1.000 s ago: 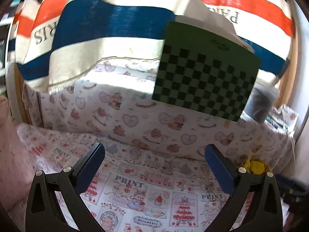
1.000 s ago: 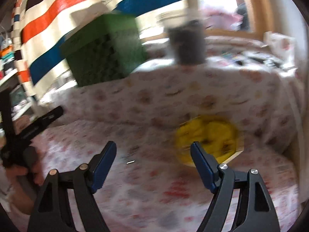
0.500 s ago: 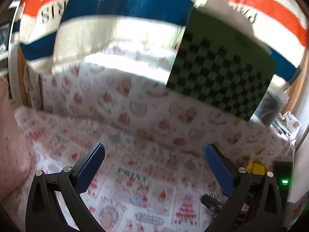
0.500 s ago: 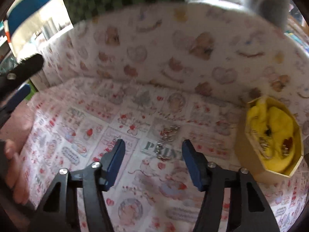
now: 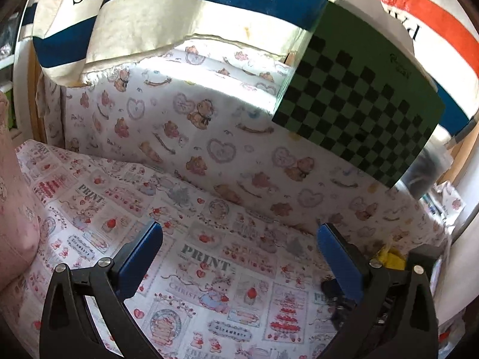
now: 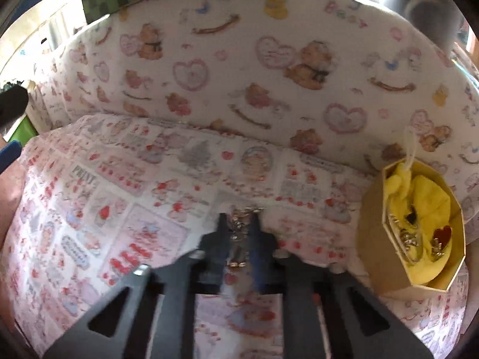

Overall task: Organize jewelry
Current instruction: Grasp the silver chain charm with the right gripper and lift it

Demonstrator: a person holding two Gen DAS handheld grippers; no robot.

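Two handheld grippers work over a bed covered in a printed cloth [image 6: 89,209]. The right gripper [image 6: 238,233] has its blue pads pressed together, pinching a small silver chain [image 6: 239,233] that lies on the cloth in the middle of the scene. The left gripper [image 5: 239,257] hovers with its pads spread wide and nothing between them.

At the far right stands one open cardboard jewelry box [image 6: 371,239] lined with yellow cloth, holding what look like two or three pieces, including one red heart [image 6: 442,234]; the exact count is hard to tell.

The risks, as I judge them: the thin chain could slip from the pinch when lifted, the pads might catch the cloth along with it, or loose links could snag and drag
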